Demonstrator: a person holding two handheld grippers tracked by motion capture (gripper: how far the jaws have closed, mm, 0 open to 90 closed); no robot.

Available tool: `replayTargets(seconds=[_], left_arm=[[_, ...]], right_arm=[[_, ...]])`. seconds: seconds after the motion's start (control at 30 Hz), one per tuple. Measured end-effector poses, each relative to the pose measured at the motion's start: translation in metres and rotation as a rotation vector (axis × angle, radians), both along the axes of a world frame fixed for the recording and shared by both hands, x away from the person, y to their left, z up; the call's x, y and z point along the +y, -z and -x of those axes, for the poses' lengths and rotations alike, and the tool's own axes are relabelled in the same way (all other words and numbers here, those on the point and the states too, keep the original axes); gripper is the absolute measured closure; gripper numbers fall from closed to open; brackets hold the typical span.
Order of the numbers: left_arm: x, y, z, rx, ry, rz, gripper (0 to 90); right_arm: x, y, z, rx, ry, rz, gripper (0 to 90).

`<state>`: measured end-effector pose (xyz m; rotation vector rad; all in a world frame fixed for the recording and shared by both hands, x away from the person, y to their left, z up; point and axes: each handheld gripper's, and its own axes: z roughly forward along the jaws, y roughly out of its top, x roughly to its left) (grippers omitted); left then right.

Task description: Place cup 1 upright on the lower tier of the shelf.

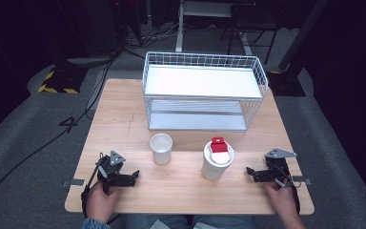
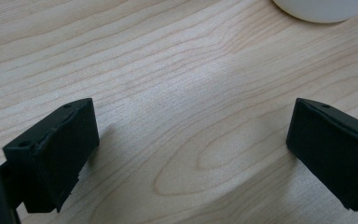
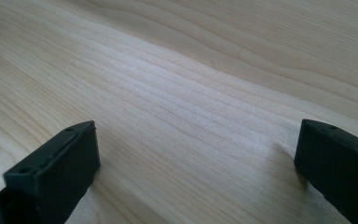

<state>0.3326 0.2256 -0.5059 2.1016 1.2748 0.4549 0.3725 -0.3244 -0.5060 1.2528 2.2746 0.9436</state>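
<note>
Bright overhead light falls on the pale wooden table (image 1: 124, 114), while the surrounding floor and background stay dim to black. Glare whitens the top shelf of the white wire-mesh rack (image 1: 202, 81). High view soft and grainy. In both gripper views, wood grain is sharp, and jaws cast soft shadows.
</note>
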Motion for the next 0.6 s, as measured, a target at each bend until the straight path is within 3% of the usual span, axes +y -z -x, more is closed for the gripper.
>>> replayTargets(seconds=[0.6], left_arm=[[-0.0002, 0.0003, 0.0013, 0.003, 0.022, -0.001, 1.5]], right_arm=[[0.0003, 0.0, 0.0003, -0.003, 0.0, 0.002, 0.5]])
